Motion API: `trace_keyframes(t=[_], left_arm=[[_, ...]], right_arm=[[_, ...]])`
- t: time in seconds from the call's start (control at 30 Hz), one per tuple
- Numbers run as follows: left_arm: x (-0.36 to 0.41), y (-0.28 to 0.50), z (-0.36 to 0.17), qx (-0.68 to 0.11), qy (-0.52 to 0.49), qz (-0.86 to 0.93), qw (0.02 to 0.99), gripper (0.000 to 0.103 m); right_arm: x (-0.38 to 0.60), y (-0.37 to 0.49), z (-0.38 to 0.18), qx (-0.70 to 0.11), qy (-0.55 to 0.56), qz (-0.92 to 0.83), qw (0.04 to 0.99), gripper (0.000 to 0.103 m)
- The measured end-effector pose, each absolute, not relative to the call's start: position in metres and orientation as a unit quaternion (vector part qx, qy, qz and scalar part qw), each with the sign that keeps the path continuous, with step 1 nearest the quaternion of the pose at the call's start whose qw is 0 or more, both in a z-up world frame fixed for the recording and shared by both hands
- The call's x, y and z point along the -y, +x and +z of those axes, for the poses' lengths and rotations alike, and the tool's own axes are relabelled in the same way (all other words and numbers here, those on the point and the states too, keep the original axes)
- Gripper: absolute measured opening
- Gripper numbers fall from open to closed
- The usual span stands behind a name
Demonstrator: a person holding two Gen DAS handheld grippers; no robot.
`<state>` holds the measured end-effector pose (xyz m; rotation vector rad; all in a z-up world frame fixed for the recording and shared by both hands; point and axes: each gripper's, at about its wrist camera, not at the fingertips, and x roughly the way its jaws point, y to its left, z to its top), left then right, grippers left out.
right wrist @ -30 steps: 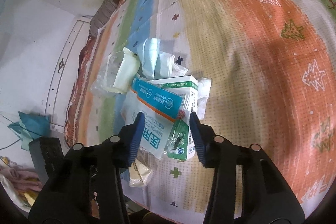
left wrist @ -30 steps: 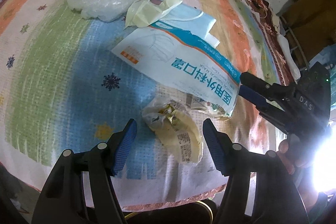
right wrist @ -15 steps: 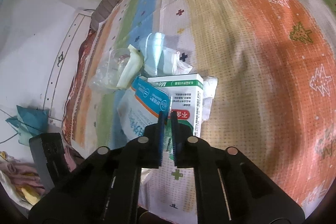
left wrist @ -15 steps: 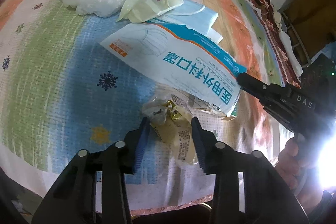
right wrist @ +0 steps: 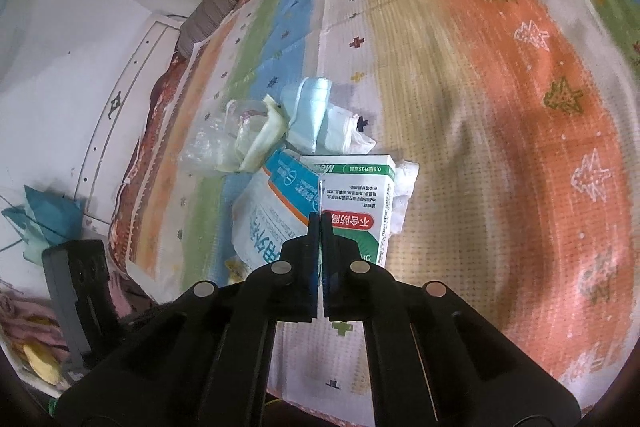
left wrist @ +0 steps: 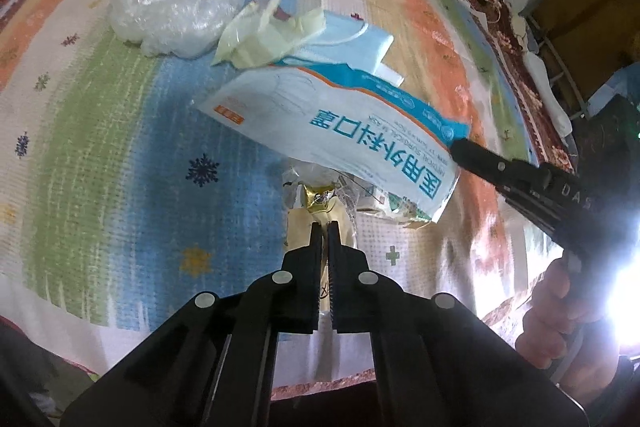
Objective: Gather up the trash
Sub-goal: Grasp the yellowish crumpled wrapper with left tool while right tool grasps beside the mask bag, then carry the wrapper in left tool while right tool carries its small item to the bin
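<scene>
Left wrist view: the left gripper (left wrist: 325, 227) has just been closing, and its jaws now pinch a crumpled yellowish wrapper (left wrist: 320, 211), whose gold foil scrap shows just past the tips. The wrapper's long axis runs straight away from the jaws. Beyond it the white-and-teal mask packet (left wrist: 340, 131) hangs tilted, its long axis slanting from far left of the jaws to near right, where the right gripper (left wrist: 460, 147) clamps its corner. Past the packet lie a pale yellow bag (left wrist: 264, 39), a blue face mask (left wrist: 352, 43) and a clear plastic bag (left wrist: 180, 15). The packet hides most of a small box under its near edge. A hand (left wrist: 560, 315) on the right gripper's grip is half lost in window glare. All rests on a striped patterned cloth (left wrist: 100, 147) over what may be a tabletop; the surface beneath cannot be made out.

Right wrist view: the right gripper (right wrist: 321, 217), which has also just been closing, has its jaws pressed together on the thin edge of the mask packet (right wrist: 268, 223), which extends left of the jaws. Just right of them lies a green-and-white medicine box (right wrist: 360, 195), long axis pointing away. Crumpled white tissue (right wrist: 404, 195) peeks out from behind it. A white wall (right wrist: 80, 27) borders the cloth (right wrist: 500, 107); the left gripper's black body (right wrist: 76, 291) is cut off at the left edge
</scene>
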<state>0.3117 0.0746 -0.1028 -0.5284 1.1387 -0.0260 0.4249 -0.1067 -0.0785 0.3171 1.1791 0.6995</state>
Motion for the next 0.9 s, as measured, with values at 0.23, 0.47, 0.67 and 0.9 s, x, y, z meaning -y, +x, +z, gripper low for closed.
trace_keyframes(t=[0.23,0.47,0.67,0.9], left_arm=[[-0.078,0.309,-0.089,-0.524,-0.239,-0.002,0.817,0.002],[-0.092,0.305,-0.081,-0.534,-0.265,0.013,0.803,0.002],[-0.104,0.294,-0.061,-0.513,-0.277,0.017,0.812,0.002],[-0.109,0.281,-0.055,-0.509,-0.279,0.027,0.814,0.002]], right_arm=[[0.109,0.416,-0.063,-0.531,0.121,0.321,0.775,0.000],[0.117,0.404,-0.039,-0.510,0.090,0.312,0.796,0.000],[0.122,0.389,-0.017,-0.486,0.057,0.308,0.816,0.000],[0.125,0.368,0.009,-0.457,0.038,0.317,0.830,0.000]])
